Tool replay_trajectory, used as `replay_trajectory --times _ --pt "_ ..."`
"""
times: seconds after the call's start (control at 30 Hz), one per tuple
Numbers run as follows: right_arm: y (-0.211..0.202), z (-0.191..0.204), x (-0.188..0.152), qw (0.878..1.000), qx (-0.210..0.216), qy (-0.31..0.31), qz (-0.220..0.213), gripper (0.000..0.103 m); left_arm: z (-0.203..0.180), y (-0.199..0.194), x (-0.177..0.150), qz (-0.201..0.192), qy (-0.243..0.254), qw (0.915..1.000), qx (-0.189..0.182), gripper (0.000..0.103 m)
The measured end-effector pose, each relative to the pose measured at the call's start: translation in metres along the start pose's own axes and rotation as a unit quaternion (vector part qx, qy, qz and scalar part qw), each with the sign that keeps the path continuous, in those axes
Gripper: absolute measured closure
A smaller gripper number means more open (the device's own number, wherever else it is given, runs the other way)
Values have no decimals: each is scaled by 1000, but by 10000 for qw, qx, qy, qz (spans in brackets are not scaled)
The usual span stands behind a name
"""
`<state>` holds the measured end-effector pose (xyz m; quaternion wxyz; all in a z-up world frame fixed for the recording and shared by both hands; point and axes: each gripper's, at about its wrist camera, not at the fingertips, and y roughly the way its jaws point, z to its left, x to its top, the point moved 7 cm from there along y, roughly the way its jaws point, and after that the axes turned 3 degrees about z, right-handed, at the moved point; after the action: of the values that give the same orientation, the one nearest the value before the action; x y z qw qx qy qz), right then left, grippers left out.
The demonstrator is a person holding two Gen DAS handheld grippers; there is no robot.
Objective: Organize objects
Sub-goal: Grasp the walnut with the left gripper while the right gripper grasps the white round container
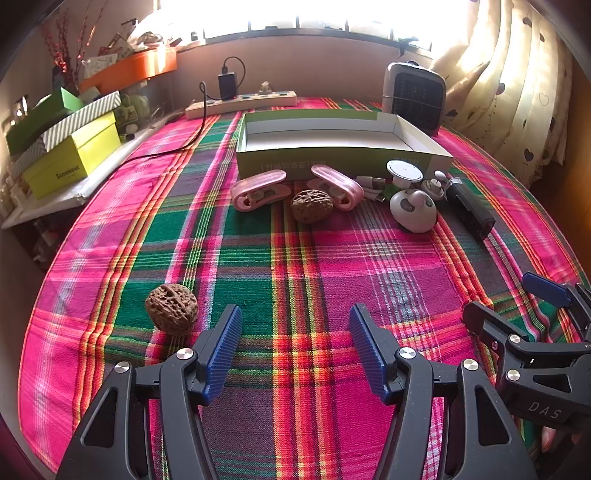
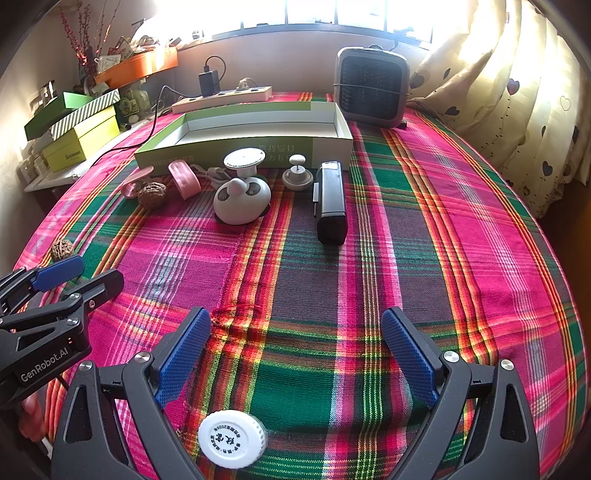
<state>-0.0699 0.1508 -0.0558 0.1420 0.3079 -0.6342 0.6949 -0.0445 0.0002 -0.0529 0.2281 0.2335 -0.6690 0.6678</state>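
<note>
You are at the start of the sorting: both your left gripper (image 1: 295, 347) and right gripper (image 2: 295, 350) hang spread and empty, the shallow green-and-white cardboard box (image 1: 343, 157) well ahead. A wrinkled brown walnut (image 1: 171, 308) sits just beside your left tool's left finger, so a small shift left should bracket it; the white round screw cap (image 2: 232, 438) under your right tool is partly hidden by a finger

i'm in a home: my table (image 1: 110, 266) wears a bright plaid cloth, heart-print curtains (image 1: 517, 96) hang by the sunny window (image 1: 295, 14), shoe boxes (image 1: 74, 155) stacked beside a small heater (image 2: 371, 86).
</note>
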Motion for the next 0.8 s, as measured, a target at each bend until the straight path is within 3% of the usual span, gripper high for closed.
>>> replay_trajectory --times 0.8 --pt "-1 -5 2 9999 101 26 -24 9 1 -9 -1 20 151 9997 -173 44"
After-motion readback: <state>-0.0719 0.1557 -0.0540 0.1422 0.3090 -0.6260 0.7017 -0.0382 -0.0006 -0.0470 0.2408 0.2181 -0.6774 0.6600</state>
